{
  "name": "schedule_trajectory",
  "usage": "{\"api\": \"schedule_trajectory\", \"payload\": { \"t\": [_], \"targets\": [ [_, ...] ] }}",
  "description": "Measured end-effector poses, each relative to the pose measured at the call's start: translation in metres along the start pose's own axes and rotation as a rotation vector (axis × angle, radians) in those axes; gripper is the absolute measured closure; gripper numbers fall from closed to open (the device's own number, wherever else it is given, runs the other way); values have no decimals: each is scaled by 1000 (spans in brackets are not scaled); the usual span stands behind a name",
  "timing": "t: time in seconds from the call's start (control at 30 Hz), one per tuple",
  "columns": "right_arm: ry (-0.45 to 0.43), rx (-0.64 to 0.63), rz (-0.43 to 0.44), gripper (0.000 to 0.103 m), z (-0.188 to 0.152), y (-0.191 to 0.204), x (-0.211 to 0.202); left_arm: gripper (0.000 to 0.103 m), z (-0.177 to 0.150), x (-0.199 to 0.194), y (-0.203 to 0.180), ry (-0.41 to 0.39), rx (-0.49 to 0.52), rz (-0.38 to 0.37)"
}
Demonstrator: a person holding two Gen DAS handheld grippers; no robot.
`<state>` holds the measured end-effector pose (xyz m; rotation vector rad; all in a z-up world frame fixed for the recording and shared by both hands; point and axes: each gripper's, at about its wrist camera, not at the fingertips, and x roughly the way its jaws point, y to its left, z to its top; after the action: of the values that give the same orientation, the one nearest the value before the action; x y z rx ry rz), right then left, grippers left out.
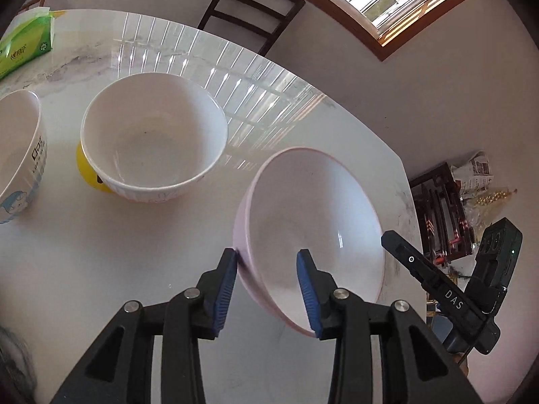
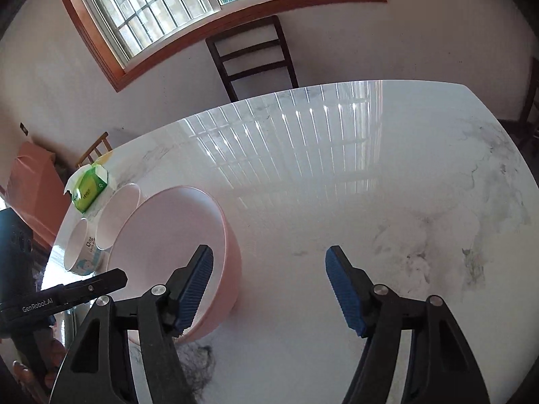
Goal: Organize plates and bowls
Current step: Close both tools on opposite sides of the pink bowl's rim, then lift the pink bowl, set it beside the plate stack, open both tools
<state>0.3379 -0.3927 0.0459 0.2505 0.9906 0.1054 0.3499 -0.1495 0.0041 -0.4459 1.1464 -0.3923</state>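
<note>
From the left wrist view, the left gripper [image 1: 266, 289] straddles the near rim of a pink bowl [image 1: 313, 222], one blue pad outside the wall and the other inside, with a gap showing at the inner pad, so whether it is clamping the rim cannot be told. The pink bowl is tilted near the right edge of the marble table [image 1: 101, 252]. A white bowl [image 1: 153, 141] sits nested in a yellow bowl [image 1: 84, 168] toward the far edge, with a cartoon-printed bowl [image 1: 20, 155] at the left edge and a green tissue pack [image 1: 27, 43] at the far left corner. From the right wrist view, the right gripper [image 2: 269, 289] is spread wide, holding nothing, above bare marble just right of the pink bowl [image 2: 182, 229].
</note>
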Motion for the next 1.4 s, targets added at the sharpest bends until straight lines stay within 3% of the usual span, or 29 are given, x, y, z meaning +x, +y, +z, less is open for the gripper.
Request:
{"api": "schedule_trajectory", "payload": {
  "t": [0.03,0.07,0.13,0.17,0.23,0.3,0.5,0.93,1.4],
  "targets": [
    [26,-22,-11,47,0,4,6,66,2,3,4,10,-12,2],
    [56,-36,-22,59,0,8,12,66,2,6,5,23,-24,5],
    [92,-52,-32,69,0,13,21,67,3,13,5,42,-27,33],
    [105,-68,-35,80,0,17,25,78,3,16,3,47,-14,46],
    [133,-79,-9,92,-1,24,26,83,1,18,-8,37,34,108],
    [148,-104,-28,93,-4,34,21,89,-3,15,-13,22,64,184],
    [214,-104,51,93,-26,51,-7,90,-33,-26,1,23,85,197],
    [382,-176,205,89,-138,139,-44,90,-127,-134,76,101,52,267],
    [431,-183,194,89,-163,173,-43,90,-137,-160,105,80,24,288]
  ]
}}
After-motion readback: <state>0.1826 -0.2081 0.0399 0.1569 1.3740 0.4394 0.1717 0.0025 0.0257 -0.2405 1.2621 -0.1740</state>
